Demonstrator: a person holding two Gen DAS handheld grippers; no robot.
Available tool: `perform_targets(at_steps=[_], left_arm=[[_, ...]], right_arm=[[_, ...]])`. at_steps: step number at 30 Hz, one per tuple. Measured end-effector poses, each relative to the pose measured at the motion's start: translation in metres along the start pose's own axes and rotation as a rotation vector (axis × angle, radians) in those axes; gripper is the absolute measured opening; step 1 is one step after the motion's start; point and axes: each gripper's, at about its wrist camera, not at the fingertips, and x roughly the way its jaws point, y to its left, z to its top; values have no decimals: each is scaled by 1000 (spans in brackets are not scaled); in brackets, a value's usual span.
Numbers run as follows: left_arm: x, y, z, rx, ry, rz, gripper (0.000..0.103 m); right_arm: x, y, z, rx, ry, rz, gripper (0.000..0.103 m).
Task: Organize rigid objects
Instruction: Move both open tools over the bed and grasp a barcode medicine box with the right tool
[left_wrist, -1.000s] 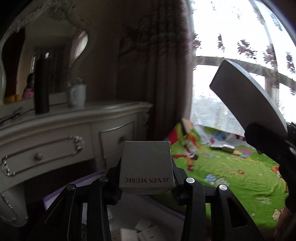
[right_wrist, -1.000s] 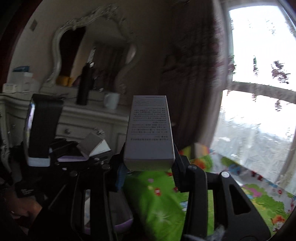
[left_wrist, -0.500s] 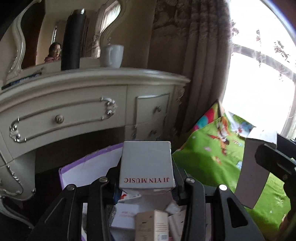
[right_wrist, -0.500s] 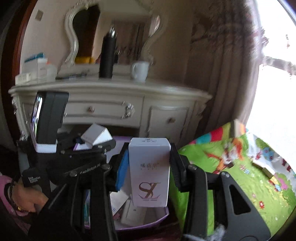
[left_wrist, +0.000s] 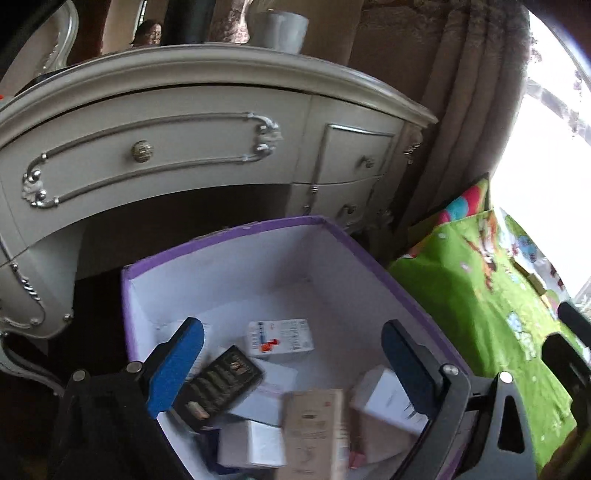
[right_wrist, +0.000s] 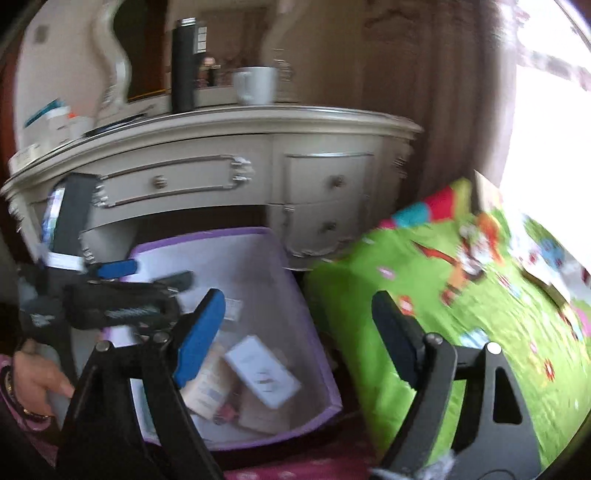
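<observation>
Matt purple-edged cardboard bin, glossy cream-painted wooden dresser, smooth cardboard boxes

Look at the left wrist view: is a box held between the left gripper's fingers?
No: the left gripper is open and empty above the purple-rimmed cardboard storage box.

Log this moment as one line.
left claw: open, empty | right claw: open, empty | purple bin: boxes inside | jaws just opened

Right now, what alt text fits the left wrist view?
The left tool hangs open and empty over a purple-rimmed storage box holding small cartons and a black case. Behind stands a cream dressing table; a green play mat lies right.
</observation>
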Motion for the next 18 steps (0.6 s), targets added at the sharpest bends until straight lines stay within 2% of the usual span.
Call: perform_targets(at_steps=[3, 7, 10, 12, 16, 18], left_arm=[[0, -32, 2, 66, 4, -57, 98], [9, -104, 2, 229, 58, -192, 100], [34, -179, -1, 364, 129, -314, 103], [57, -228, -5, 427, 174, -370, 103], [110, -332, -12, 545, 251, -418, 103], [134, -374, -12, 615, 272, -414, 103]], right_arm=[[-8, -42, -10, 93, 7, -69, 84], [-19, -117, -34, 240, 53, -223, 89], [-18, -181, -58, 329, 163, -344, 90], [-13, -225, -74, 375, 231, -372, 90], [-6, -316, -104, 448, 315, -434, 90], [-5, -360, -116, 508, 340, -446, 90]])
